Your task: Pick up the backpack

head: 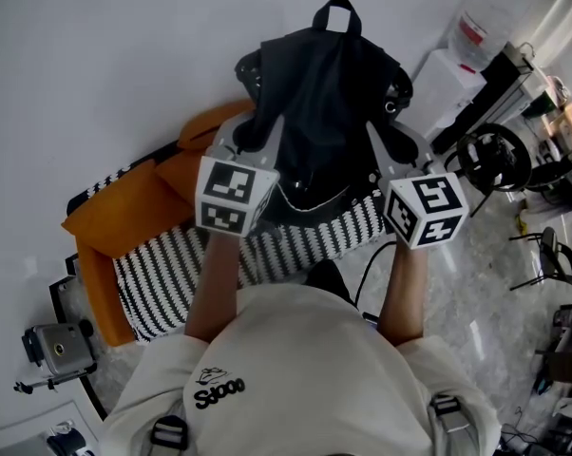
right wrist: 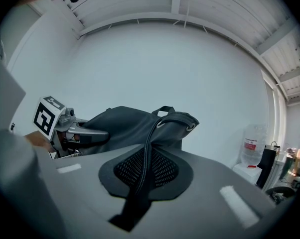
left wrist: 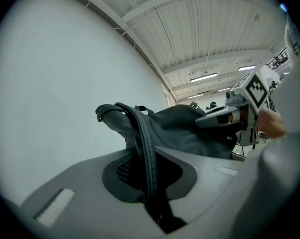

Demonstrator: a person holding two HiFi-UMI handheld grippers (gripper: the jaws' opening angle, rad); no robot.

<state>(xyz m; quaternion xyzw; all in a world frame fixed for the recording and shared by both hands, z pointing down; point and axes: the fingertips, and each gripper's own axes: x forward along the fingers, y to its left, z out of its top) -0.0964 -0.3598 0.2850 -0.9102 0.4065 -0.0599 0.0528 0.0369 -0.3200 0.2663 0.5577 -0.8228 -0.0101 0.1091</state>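
Observation:
A black backpack [head: 324, 103] hangs in the air above an orange armchair, held up between my two grippers. My left gripper [head: 253, 141] is shut on its left shoulder strap [left wrist: 146, 148], which runs down between the closed jaws. My right gripper [head: 392, 150] is shut on the right shoulder strap [right wrist: 145, 168], pinched the same way over the mesh padding. The bag's body [left wrist: 185, 131] and its top handle [head: 335, 12] point away from me. Each gripper view shows the other gripper beyond the bag.
Below the bag stands the orange armchair [head: 105, 217] with a black-and-white striped cushion [head: 295, 240]. A white wall is behind. At the right are a water dispenser with bottle [head: 467, 50], a dark rack and chairs [head: 543, 255]. A camera on a tripod [head: 53, 350] stands at the lower left.

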